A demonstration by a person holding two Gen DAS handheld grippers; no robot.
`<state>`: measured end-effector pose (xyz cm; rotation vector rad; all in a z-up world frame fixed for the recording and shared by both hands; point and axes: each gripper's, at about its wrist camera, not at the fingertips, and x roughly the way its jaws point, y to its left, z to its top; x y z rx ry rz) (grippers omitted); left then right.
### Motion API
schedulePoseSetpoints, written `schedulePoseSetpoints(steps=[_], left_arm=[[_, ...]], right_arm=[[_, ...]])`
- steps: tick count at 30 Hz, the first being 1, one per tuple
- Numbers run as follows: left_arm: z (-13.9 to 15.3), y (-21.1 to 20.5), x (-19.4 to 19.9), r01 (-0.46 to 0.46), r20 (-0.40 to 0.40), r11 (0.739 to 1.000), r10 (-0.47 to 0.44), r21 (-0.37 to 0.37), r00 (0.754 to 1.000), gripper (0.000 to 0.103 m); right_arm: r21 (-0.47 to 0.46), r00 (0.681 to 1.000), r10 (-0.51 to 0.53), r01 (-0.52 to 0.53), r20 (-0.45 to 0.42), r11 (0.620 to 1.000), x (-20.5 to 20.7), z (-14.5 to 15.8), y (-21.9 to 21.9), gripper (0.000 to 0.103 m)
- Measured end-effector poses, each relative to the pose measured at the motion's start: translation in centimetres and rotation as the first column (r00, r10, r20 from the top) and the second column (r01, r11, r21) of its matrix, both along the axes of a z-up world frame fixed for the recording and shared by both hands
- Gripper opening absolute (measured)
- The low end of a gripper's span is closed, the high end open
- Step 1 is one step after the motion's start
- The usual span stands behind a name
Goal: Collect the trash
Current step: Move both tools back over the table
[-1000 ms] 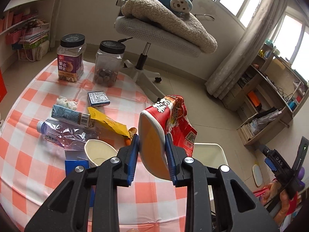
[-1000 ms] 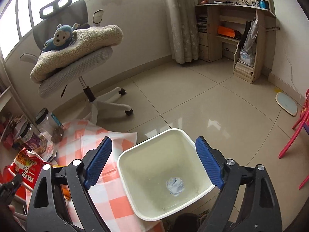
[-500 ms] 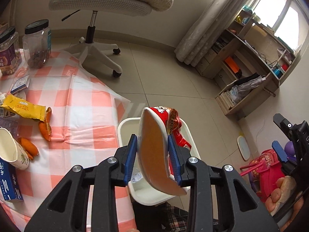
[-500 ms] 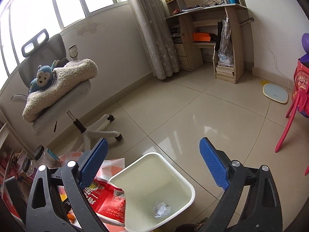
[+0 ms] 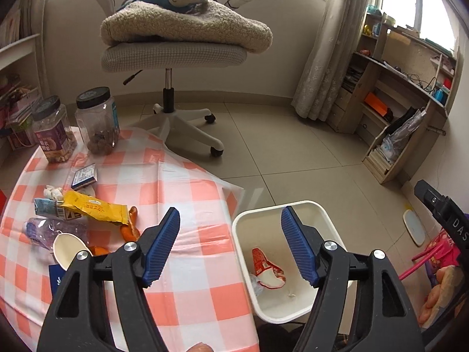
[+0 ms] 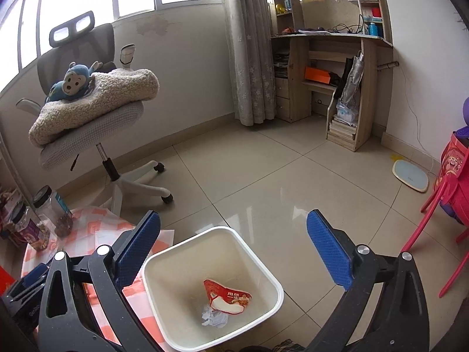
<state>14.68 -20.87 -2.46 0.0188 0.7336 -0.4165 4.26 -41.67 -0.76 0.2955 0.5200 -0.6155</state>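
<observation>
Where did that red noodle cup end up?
The red paper noodle cup lies on its side at the bottom of the white plastic bin, beside a crumpled white tissue, on the floor right of the table.

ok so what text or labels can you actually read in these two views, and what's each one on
"DAS": white letters on the black body of the right gripper, at the edge of the left wrist view; the word is cut off.
Red noodle cup in the white bin: white characters, too blurred to read.
Yellow wrapper, purple jar label, small blue box: print too small to read.
</observation>
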Motion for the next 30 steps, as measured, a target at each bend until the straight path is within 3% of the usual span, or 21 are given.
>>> schedulePoseSetpoints(steps=[2,5,11,25,30], left_arm=[[0.4,1.4,-0.6,-0.052,0.069,0.998,0.049,0.037,0.996,0.084],[0.9,3.7,-1.1,-0.118,0.134,0.992,0.111,0.049,0.985,0.09],[1.0,6.9,-1.0,-0.225,0.189,0.971,0.206,0.085,0.96,0.09],[0.8,14.0,-0.3,-0.35,0.151,0.932,0.334,0.09,0.93,0.09],[-0.2,17.7,1.0,-0.414,0.054,0.904,0.41,0.109,0.91,0.09]], right_arm=[[-0.035,0.999,0.031,-0.032,-0.018,0.999,0.7,-0.2,1.6,0.096],[-0.06,0.995,0.085,-0.087,-0.045,0.994,1.9,-0.5,4.0,0.096],[-0.144,0.984,0.166,-0.172,-0.058,0.974,3.6,-0.5,9.1,0.096],[-0.181,0.954,0.289,-0.3,-0.085,0.937,6.4,-0.5,17.0,0.096],[-0.148,0.937,0.337,-0.348,-0.091,0.926,7.3,-0.6,18.8,0.096]])
